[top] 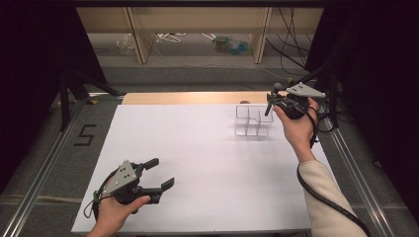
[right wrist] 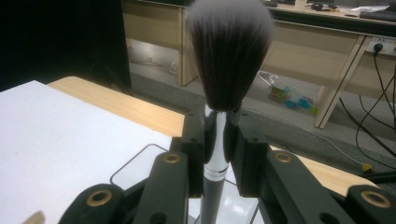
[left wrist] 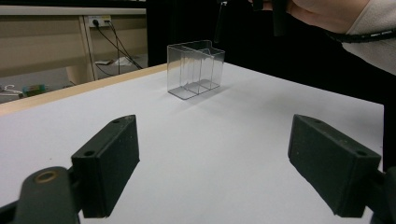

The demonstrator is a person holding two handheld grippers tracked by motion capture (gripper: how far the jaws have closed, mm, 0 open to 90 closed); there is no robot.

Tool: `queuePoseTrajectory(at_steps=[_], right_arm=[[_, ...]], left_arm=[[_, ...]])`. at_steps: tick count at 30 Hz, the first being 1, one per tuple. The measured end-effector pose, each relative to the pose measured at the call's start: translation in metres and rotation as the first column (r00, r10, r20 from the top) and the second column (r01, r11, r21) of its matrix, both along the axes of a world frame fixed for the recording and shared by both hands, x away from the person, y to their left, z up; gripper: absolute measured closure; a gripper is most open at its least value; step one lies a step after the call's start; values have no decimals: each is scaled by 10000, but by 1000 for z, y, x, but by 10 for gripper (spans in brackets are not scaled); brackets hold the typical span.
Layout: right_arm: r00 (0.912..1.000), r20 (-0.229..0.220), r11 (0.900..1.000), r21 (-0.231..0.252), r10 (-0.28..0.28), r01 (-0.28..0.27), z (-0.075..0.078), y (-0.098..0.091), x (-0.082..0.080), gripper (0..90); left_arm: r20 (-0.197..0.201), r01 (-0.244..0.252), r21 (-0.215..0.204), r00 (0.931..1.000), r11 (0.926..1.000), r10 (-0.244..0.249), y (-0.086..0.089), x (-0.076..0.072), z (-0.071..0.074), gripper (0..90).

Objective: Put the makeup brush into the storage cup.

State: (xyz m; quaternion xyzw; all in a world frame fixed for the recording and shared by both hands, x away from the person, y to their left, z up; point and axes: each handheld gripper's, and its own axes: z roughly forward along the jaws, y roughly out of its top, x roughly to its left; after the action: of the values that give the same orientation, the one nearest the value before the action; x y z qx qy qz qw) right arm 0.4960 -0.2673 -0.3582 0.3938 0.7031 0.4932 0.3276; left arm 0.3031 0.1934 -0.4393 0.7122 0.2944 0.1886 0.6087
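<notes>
Here the right gripper [right wrist: 215, 140] clamps a makeup brush [right wrist: 229, 56] — left gripper [left wrist: 215, 163] jaws spread wide.

Matt white table top [top: 207, 187] with light wood edge, clear glossy plastic organizer [top: 252, 121], brush [right wrist: 224, 70] with soft bristles and shiny metal ferrule, matt black jaws.

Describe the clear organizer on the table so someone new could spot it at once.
Start at the white table top and look to its far right, near the wooden strip. There stands the clear plastic organizer, an upright see-through box split by dividers. The right gripper hangs just above it, clamping a makeup brush.
</notes>
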Motion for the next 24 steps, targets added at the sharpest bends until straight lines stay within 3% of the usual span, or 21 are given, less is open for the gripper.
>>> queuePoseTrajectory(at_steps=[9, 13, 24], right_arm=[[9998, -189, 10000, 9, -50, 50, -1, 0, 0, 774], [10000, -10, 10000, -57, -73, 73, -2, 0, 2, 774], [9998, -129, 9999, -11, -150, 150, -6, -1, 4, 774]], left_arm=[[3, 2, 5, 10000, 10000, -2, 0, 0, 0, 162], [6, -4, 7, 10000, 10000, 4, 0, 0, 0, 162], [11, 3, 16, 10000, 10000, -3, 0, 0, 0, 162]])
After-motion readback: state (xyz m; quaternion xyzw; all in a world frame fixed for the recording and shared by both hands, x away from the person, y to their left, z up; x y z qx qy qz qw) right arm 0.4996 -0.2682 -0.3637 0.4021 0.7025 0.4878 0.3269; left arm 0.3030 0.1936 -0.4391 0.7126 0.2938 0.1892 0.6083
